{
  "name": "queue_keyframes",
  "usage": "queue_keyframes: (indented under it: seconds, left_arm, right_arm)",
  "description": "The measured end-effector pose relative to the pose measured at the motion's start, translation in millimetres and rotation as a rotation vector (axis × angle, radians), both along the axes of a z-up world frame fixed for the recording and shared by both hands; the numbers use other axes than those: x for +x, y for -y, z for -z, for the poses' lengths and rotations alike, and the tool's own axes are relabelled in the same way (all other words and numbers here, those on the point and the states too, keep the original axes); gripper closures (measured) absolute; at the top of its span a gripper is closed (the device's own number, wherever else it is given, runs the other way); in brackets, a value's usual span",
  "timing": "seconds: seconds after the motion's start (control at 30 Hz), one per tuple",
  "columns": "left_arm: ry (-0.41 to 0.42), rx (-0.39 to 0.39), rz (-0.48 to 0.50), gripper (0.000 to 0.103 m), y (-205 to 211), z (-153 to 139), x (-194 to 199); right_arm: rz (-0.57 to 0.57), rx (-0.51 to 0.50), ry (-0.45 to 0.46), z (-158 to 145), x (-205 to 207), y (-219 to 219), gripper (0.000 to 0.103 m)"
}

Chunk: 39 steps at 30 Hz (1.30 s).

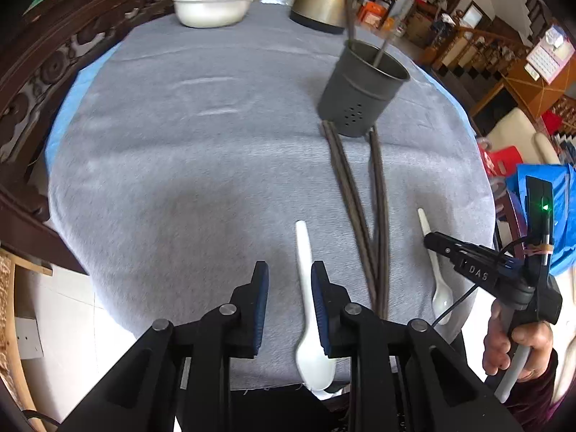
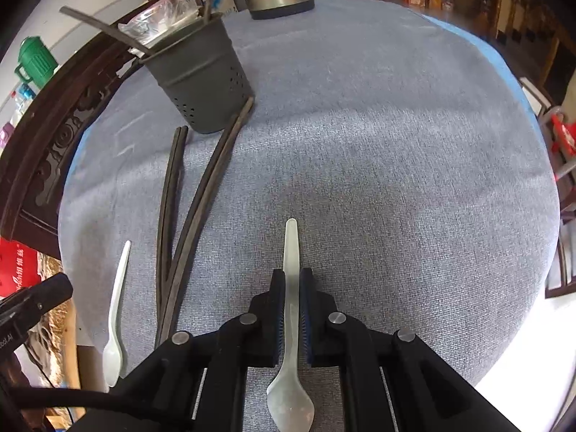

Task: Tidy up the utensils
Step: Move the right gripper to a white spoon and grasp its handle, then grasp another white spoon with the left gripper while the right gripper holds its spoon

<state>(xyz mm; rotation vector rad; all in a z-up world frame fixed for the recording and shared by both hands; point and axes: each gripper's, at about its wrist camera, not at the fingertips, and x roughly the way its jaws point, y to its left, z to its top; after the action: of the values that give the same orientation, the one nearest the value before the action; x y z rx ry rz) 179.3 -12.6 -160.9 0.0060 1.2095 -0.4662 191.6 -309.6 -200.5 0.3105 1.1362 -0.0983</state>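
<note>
My right gripper (image 2: 291, 277) is shut on the handle of a white spoon (image 2: 291, 324), whose bowl points back toward the camera. In the left wrist view the same gripper (image 1: 430, 241) pinches that spoon (image 1: 440, 288) at the table's right edge. A second white spoon (image 1: 305, 288) lies on the grey cloth under my left gripper (image 1: 289, 270), which is open, its pads not pressing the spoon. Several dark chopsticks (image 1: 360, 198) (image 2: 187, 216) lie fanned out on the cloth. Behind them stands a dark grey holder (image 1: 360, 90) (image 2: 205, 82) with chopsticks in it.
A round table under a grey cloth (image 1: 180, 144) carries a metal kettle (image 1: 320, 0) and a white bowl (image 1: 210, 9) at the back. A carved dark wooden chair back (image 1: 36, 90) borders the left side. A hand (image 1: 518, 349) holds the right gripper's handle.
</note>
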Motion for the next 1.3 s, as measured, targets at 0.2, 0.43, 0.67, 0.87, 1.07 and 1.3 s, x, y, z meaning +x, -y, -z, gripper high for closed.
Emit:
queue_keyframes:
  seconds: [0.2, 0.43, 0.67, 0.87, 1.07, 1.3]
  left_arm:
    - [-0.054, 0.060, 0.010, 0.078, 24, 10, 12]
    - [-0.092, 0.089, -0.018, 0.078, 37, 26, 25]
    - [-0.120, 0.112, -0.047, 0.078, 42, 43, 35]
    - [-0.117, 0.122, -0.055, 0.078, 46, 52, 37]
    - [-0.109, 0.134, -0.049, 0.078, 50, 51, 33]
    - [-0.121, 0.158, -0.042, 0.077, 57, 50, 33]
  right_arm:
    - [0.010, 0.052, -0.016, 0, 10, 9, 0.093]
    - [0.003, 0.058, 0.004, 0, 10, 11, 0.093]
    - [0.009, 0.083, 0.015, 2, 4, 14, 0.093]
    - [0.009, 0.076, 0.019, 2, 0, 17, 0.093]
    - [0.012, 0.074, 0.018, 2, 0, 16, 0.093]
    - [0.020, 0.079, 0.010, 2, 2, 17, 0.093]
